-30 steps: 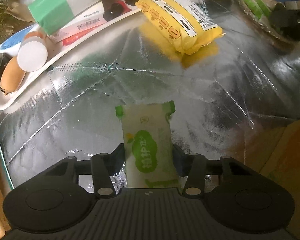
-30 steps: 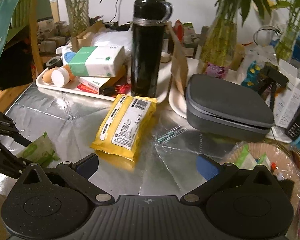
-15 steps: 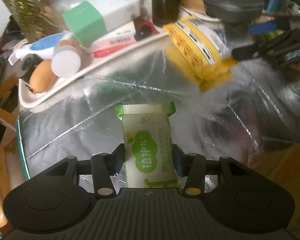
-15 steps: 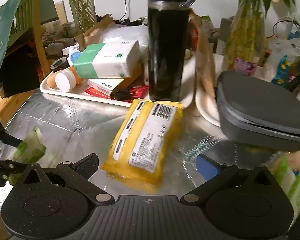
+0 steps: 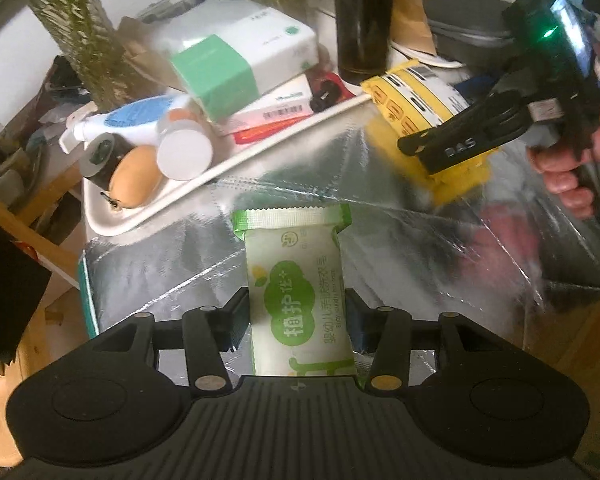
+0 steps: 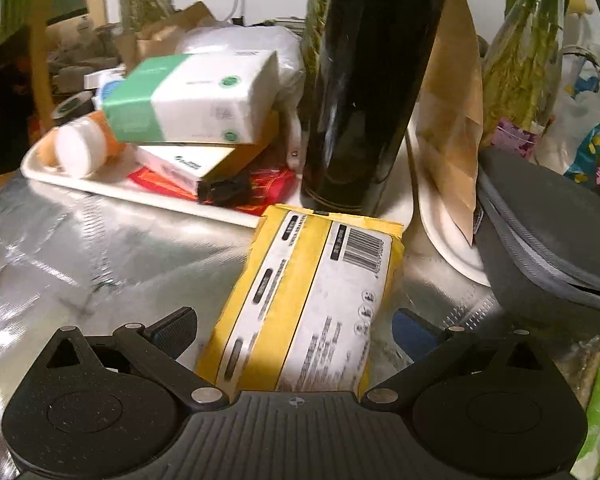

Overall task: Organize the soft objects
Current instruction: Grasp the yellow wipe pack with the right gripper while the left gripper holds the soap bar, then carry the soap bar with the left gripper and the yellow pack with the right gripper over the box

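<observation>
My left gripper (image 5: 296, 320) is shut on a green and white wipes packet (image 5: 296, 280) and holds it above the silver foil mat (image 5: 180, 256). A yellow soft pack (image 6: 308, 300) lies on the mat in front of a black flask (image 6: 364, 80). My right gripper (image 6: 296, 328) is open, its blue-padded fingers on either side of the pack's near end, apart from it. The left wrist view shows the right gripper (image 5: 452, 148) over the yellow pack (image 5: 416, 96).
A white tray (image 6: 100, 188) at the back left holds a green and white tissue pack (image 6: 192, 96), boxes and bottles. A grey zip case (image 6: 548, 232) lies at the right on a white plate (image 6: 448, 248). Plant vases stand behind.
My right gripper has moved forward so the yellow pack now lies between its open fingers. My left gripper has lifted and tilted up, still holding the wipes packet.
</observation>
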A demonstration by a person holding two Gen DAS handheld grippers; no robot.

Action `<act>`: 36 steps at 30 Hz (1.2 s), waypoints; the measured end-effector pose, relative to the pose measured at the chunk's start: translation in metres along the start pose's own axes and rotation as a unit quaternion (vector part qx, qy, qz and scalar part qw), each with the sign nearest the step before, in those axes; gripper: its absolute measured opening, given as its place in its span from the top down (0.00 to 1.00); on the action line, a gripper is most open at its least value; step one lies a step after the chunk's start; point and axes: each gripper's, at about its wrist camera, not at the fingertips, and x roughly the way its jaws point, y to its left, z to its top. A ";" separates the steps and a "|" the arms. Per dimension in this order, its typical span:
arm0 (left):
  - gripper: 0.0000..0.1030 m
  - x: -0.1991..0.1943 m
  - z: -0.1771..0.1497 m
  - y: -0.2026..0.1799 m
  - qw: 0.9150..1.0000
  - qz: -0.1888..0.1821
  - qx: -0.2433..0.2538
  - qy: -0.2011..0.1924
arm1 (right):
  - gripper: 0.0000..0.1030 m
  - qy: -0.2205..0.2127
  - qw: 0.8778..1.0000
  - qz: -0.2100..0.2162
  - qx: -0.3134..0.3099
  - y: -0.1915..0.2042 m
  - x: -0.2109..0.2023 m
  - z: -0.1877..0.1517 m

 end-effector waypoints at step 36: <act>0.54 -0.020 0.005 0.023 0.994 -0.043 -0.102 -0.023 | 0.41 0.011 0.999 0.021 0.027 -0.039 -0.058 0.009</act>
